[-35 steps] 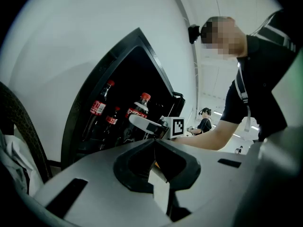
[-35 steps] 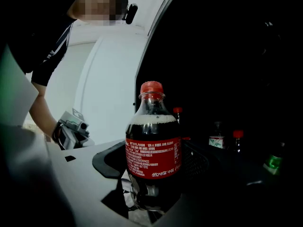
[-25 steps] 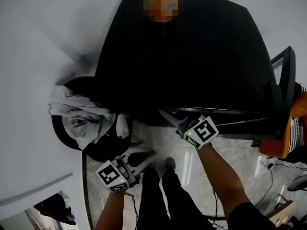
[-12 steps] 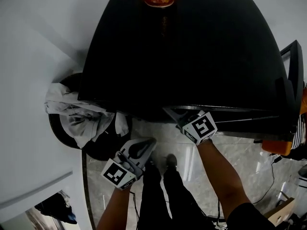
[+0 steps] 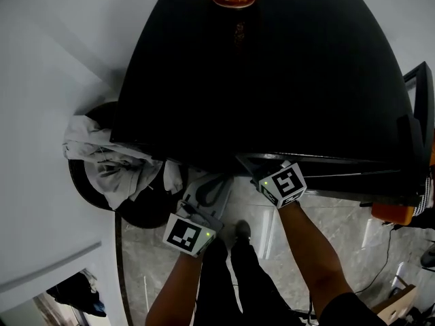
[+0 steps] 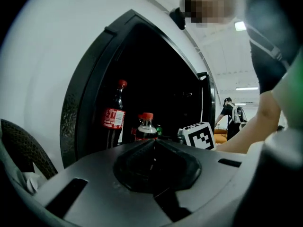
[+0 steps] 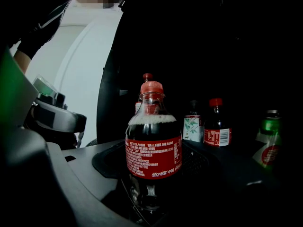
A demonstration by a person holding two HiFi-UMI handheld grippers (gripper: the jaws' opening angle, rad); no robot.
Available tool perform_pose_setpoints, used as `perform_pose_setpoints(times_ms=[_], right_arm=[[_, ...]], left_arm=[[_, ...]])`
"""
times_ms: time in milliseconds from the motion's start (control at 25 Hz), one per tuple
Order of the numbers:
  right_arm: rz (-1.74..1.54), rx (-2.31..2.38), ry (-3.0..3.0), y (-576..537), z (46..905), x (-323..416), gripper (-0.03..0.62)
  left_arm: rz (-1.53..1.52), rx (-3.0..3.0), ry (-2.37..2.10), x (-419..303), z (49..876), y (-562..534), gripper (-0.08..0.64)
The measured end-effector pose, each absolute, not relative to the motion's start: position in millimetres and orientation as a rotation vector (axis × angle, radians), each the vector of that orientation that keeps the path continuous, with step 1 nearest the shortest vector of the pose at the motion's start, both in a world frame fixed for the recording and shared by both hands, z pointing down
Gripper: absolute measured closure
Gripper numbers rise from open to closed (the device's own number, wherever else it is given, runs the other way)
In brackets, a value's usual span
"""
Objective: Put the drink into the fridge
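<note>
With the right gripper (image 5: 253, 168) clamped low on the cola bottle (image 7: 152, 150) at the fridge (image 5: 272, 80) mouth and the left gripper (image 6: 154, 144) closed empty to its left, a careless push inward could tip it or topple the small bottles (image 7: 217, 124) farther in on the right

Glossy black fridge top (image 5: 272, 80), clear smooth plastic cola bottle (image 7: 152, 148), polished pale stone floor (image 5: 146, 253)

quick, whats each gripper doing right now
Left gripper: closed, nothing between its jaws.
Right gripper: closed on the cola bottle.
</note>
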State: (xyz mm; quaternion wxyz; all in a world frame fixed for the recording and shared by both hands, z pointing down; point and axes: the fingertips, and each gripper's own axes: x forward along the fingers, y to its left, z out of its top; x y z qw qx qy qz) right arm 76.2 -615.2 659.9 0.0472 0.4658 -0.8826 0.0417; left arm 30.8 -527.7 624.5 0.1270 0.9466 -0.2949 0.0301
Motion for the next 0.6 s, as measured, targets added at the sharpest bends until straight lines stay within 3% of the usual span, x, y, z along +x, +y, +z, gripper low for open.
perform_pose_setpoints(times_ms=[600], right_arm=[[0.139,1.462,-2.643,-619,671,86,0.267]], left_arm=[[0.106,2.733,-0.884,40,642,-541,0.549]])
